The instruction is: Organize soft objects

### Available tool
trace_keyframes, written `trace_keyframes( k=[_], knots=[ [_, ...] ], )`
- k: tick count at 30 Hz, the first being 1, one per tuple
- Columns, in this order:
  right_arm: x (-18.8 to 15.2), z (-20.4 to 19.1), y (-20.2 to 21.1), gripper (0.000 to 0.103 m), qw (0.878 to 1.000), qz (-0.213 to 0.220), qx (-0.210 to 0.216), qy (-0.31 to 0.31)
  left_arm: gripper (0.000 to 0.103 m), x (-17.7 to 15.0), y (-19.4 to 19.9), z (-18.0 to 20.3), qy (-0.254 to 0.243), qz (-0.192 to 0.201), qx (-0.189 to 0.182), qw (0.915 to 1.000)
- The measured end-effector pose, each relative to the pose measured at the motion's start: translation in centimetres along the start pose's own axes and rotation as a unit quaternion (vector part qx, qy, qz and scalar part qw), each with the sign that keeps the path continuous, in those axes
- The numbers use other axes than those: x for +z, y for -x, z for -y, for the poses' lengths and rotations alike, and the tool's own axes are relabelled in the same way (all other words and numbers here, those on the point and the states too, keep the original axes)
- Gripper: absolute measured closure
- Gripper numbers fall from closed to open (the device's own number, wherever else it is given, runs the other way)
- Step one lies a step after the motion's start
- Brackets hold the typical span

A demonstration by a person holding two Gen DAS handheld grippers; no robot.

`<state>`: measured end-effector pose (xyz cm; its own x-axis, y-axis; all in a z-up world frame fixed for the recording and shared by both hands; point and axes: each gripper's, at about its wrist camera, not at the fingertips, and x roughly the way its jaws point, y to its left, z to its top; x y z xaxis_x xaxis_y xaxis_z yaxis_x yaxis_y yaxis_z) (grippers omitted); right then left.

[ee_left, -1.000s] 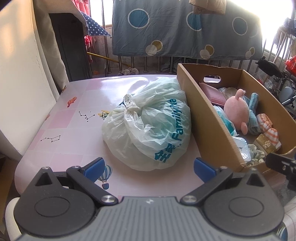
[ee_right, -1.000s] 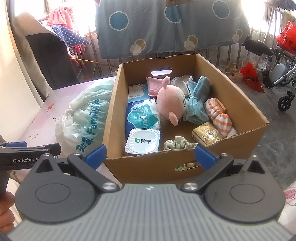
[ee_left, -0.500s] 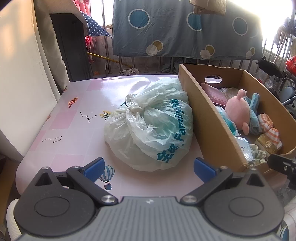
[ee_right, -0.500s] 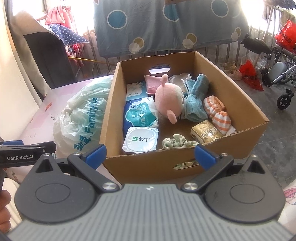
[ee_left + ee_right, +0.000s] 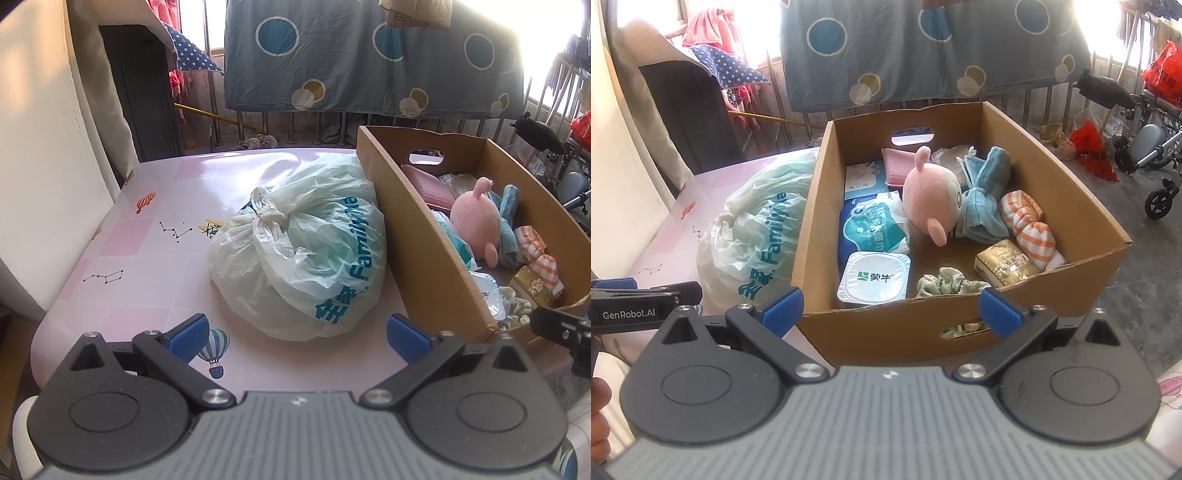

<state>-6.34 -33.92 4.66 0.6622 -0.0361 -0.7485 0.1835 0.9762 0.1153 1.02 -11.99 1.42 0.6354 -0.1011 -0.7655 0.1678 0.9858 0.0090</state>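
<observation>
Both grippers, left gripper [image 5: 297,332] and right gripper [image 5: 891,305], hang released and empty; the knotted plastic bag [image 5: 303,251] on the table [image 5: 155,280], touching the cardboard box [image 5: 964,325] at its 9 o'clock, looks light, slippery and squashy, best pinched at the knot [image 5: 264,214].

right gripper [image 5: 890,308] | eased nearer cardboard box [image 5: 886,328] (slightly) | left gripper [image 5: 297,334] | drifted slightly
</observation>
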Motion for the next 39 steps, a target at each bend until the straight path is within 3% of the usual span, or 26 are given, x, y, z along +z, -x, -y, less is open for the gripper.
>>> trace_keyframes(
  k=[39],
  knots=[
    [-0.03, 0.16, -0.46, 0.001, 1.0, -0.006, 0.008, 0.006, 0.0, 0.11, 0.01, -0.18, 0.004, -0.008, -0.006, 0.9999]
  ],
)
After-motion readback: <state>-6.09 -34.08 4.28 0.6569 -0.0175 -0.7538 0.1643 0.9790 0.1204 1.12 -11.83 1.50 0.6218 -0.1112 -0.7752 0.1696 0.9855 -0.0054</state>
